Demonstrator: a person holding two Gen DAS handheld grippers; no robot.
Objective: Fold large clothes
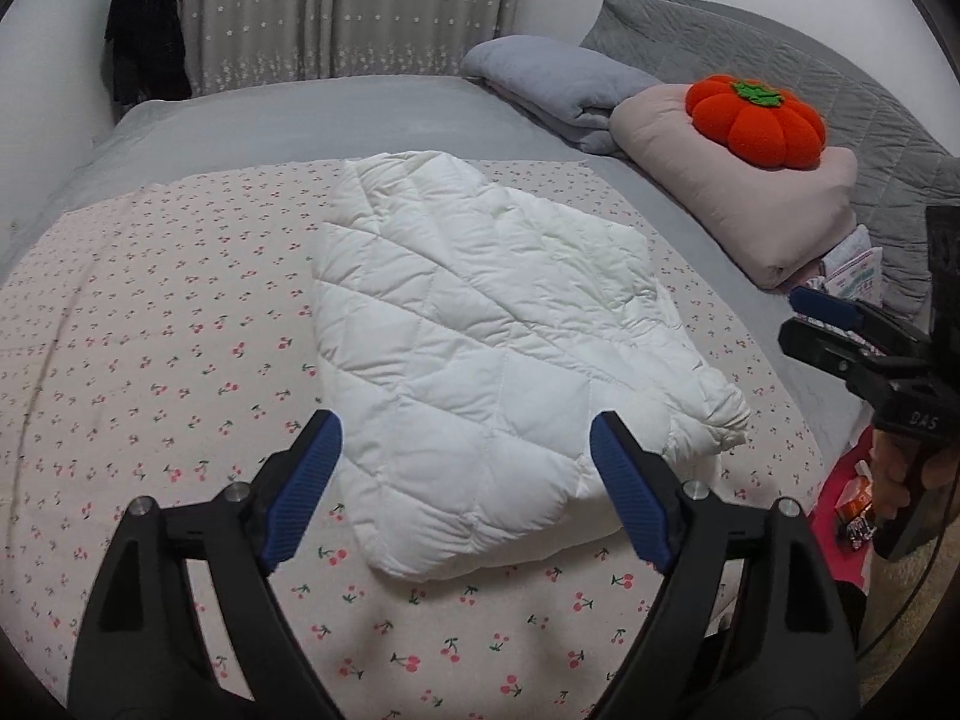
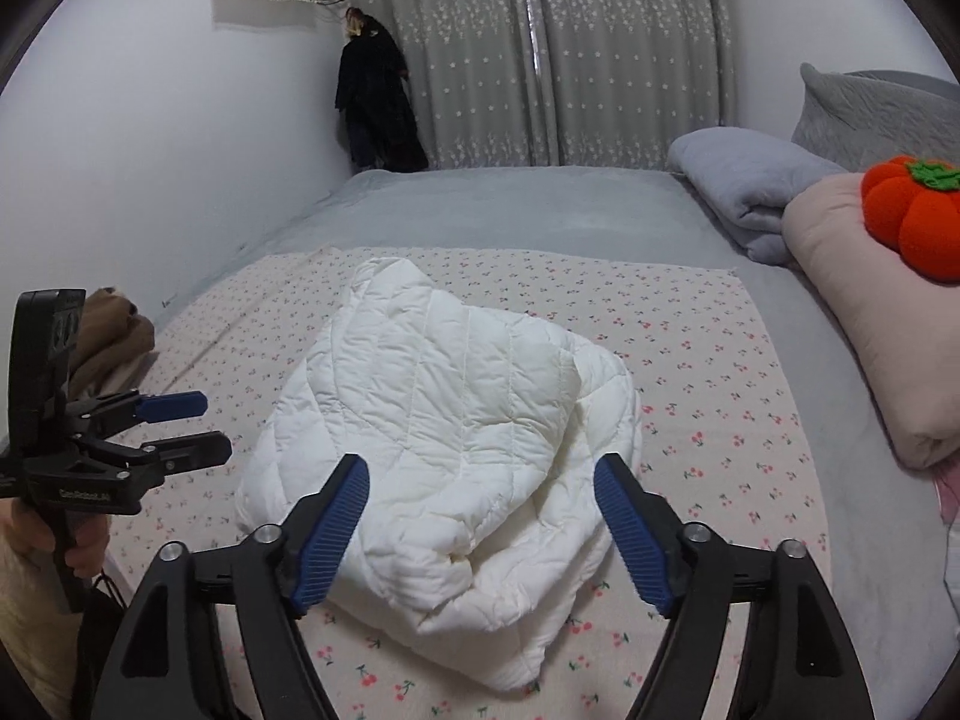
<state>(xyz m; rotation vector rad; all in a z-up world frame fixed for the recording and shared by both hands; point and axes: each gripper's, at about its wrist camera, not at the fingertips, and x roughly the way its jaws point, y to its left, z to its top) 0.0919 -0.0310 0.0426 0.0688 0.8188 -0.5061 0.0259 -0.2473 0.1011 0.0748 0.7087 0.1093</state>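
A white quilted padded jacket [image 1: 480,336] lies folded into a thick bundle on a cherry-print sheet [image 1: 150,330] spread over the bed. It also shows in the right wrist view [image 2: 456,432]. My left gripper [image 1: 465,492] is open and empty, held just above the bundle's near edge. My right gripper [image 2: 480,534] is open and empty, above the bundle's near corner. The right gripper shows at the right edge of the left wrist view [image 1: 840,330]. The left gripper shows at the left of the right wrist view [image 2: 198,426], beside the bundle.
A grey bedsheet [image 1: 336,114] covers the mattress. A folded grey blanket [image 1: 558,84], a pink folded quilt [image 1: 750,198] with an orange pumpkin cushion [image 1: 756,120], and a grey quilted pillow [image 1: 810,78] lie at the right. A brown garment [image 2: 114,330] lies at the left. Curtains [image 2: 540,48] hang behind.
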